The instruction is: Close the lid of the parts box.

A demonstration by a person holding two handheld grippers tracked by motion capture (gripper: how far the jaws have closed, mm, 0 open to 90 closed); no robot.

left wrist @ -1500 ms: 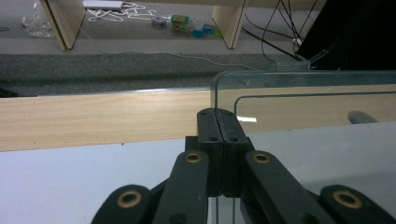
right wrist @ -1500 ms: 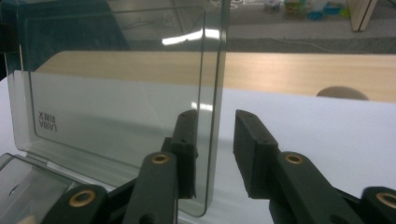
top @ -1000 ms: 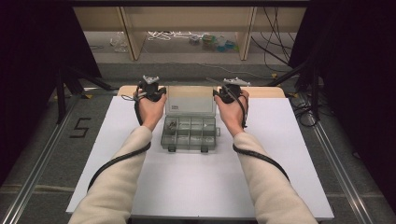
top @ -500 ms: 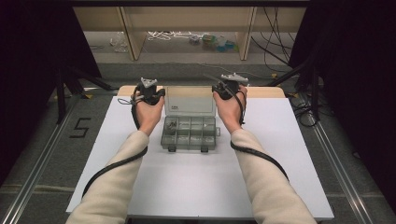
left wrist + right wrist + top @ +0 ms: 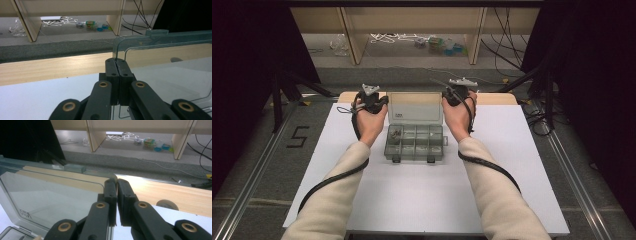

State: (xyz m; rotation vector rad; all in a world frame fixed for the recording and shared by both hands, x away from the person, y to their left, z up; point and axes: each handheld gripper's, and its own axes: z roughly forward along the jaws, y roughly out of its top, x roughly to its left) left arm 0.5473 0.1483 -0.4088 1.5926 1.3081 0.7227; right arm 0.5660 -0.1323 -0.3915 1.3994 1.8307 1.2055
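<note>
Both grippers, left gripper (image 5: 117,62) and right gripper (image 5: 117,182), have their jaws pinched on the clear lid (image 5: 414,106). Lid's swung up since a second ago, so the organizer box (image 5: 414,142) now sits open.

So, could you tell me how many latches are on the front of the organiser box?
2: one latch at the front left and one latch at the front right of the organiser box, toward the person.
</note>
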